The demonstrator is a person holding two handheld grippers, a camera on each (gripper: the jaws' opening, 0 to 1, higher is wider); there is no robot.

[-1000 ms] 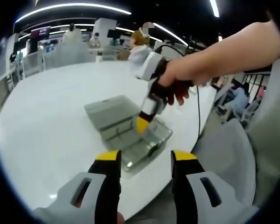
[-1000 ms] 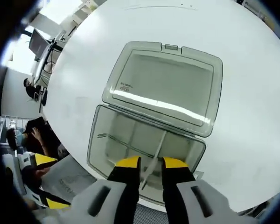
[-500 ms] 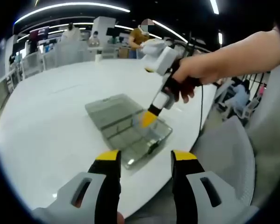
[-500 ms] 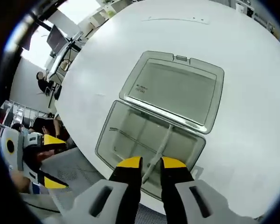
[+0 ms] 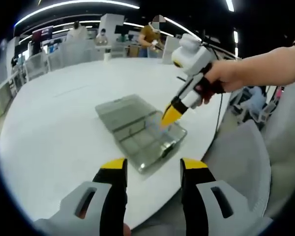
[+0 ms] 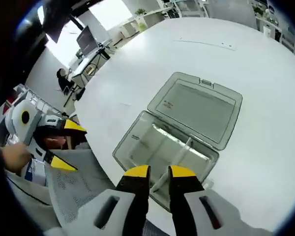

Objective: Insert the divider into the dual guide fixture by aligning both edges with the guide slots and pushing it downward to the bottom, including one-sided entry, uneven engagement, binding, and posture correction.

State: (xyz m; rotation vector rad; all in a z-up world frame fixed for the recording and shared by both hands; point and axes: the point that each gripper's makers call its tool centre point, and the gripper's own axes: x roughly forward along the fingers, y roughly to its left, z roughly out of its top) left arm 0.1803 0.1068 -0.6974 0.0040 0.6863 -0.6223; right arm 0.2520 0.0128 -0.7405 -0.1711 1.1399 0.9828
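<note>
A clear plastic box (image 5: 140,135) lies on the white round table (image 5: 54,128) with its lid (image 6: 197,104) flat open behind the compartmented base (image 6: 152,147). My right gripper (image 6: 159,172) is shut on a thin clear divider (image 6: 179,155), which slants forward over the base's near side. In the left gripper view, a hand holds the right gripper (image 5: 173,114) above the box's right end, tips pointing down. My left gripper (image 5: 153,166) is open with nothing between its jaws, back from the table's near edge. It also appears as the left gripper (image 6: 69,146) at the left of the right gripper view.
A grey mesh chair (image 5: 238,157) stands by the table edge to the right, also seen as the chair (image 6: 71,189). The box sits close to the table's rim (image 5: 187,167). People and desks (image 5: 88,39) are far behind the table.
The right gripper has risen up and away from the box with the divider still between its jaws. The left gripper has stayed open and nearly still.
</note>
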